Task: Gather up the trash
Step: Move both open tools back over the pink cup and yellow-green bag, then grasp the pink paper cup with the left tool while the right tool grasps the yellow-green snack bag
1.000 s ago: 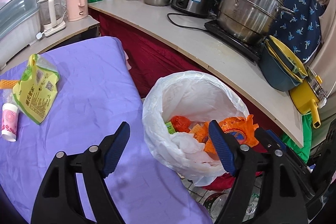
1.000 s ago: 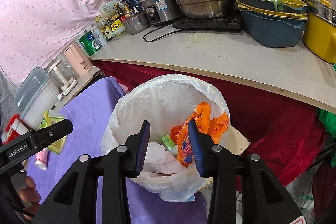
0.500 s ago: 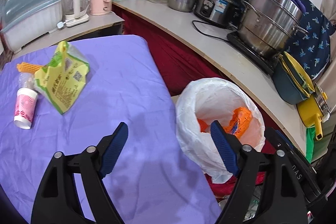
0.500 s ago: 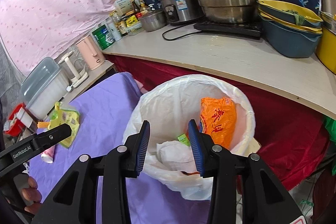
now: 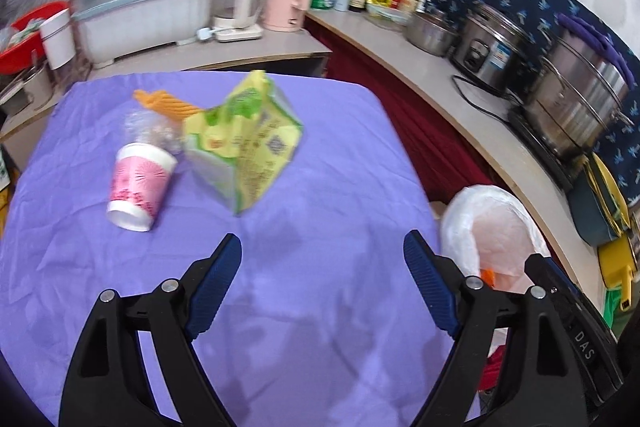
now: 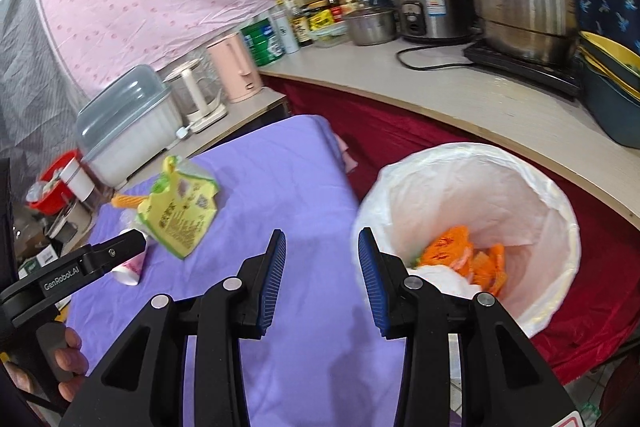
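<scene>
We hold the left gripper [image 5: 322, 266] over the purple table [image 5: 320, 327], jaws wide apart and empty. The right gripper [image 6: 321, 269] has its jaws apart, empty, beside the lined bin [image 6: 560, 211]. The green-yellow wrapper [image 5: 248, 143], pink cup [image 5: 138, 185] and orange wrapper [image 5: 166, 103] lie on the table.

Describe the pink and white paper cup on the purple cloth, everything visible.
The paper cup lies tipped on its side on the purple cloth, white with a pink starburst print. Its wider end points toward a crumpled clear wrapper, apparently touching it. The yellow-green packet sits just beside it. Neither claw touches it.
</scene>
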{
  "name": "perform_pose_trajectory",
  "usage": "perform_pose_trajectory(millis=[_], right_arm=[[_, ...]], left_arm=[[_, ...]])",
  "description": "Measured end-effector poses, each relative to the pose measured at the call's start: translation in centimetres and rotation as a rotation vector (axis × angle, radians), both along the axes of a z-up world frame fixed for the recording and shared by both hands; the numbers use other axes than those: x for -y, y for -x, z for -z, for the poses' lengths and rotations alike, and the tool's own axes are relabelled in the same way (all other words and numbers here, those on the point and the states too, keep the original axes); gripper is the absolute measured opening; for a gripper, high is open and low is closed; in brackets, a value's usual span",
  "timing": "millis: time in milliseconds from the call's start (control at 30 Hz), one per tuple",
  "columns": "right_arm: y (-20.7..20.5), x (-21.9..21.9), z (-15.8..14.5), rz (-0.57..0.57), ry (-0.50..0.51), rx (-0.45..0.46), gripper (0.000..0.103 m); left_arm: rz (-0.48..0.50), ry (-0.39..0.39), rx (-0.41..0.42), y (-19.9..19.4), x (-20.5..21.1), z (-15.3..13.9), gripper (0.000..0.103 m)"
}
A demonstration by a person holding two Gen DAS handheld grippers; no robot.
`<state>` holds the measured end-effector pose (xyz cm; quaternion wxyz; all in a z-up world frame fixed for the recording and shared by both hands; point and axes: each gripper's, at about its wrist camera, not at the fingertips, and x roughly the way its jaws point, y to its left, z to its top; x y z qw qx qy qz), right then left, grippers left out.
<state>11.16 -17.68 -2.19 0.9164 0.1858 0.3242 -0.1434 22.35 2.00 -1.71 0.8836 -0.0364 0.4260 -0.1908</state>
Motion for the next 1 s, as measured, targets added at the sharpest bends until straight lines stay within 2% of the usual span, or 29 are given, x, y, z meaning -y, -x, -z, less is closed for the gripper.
perform_pose_trajectory(millis=[233,467,733,1000], right_arm=[[-4.2,-5.7,0.5,-0.118,0.012,-0.026,0.037],[-8.3,-10.5,1.5,-0.215,0.008,-0.049,0.037],[-12.9,-15.0,3.1,-0.299,0.015,-0.086,0.037],[-16.7,-17.3,4.7,-0.346,0.010,-0.110,0.037]], left_arm=[[-0.133,-0.034,-0.013,-2.3,-6.7,1.0,0.080],[-0.209,-0.046,-0.047,-4.2,-11.6,2.6,0.080],[-0.246,-0.040,-0.083,-6.6,-14.7,4.3,0.081],[-0.241,-0.030,-0.121,-8.9,-15.6,6.2,0.081]])
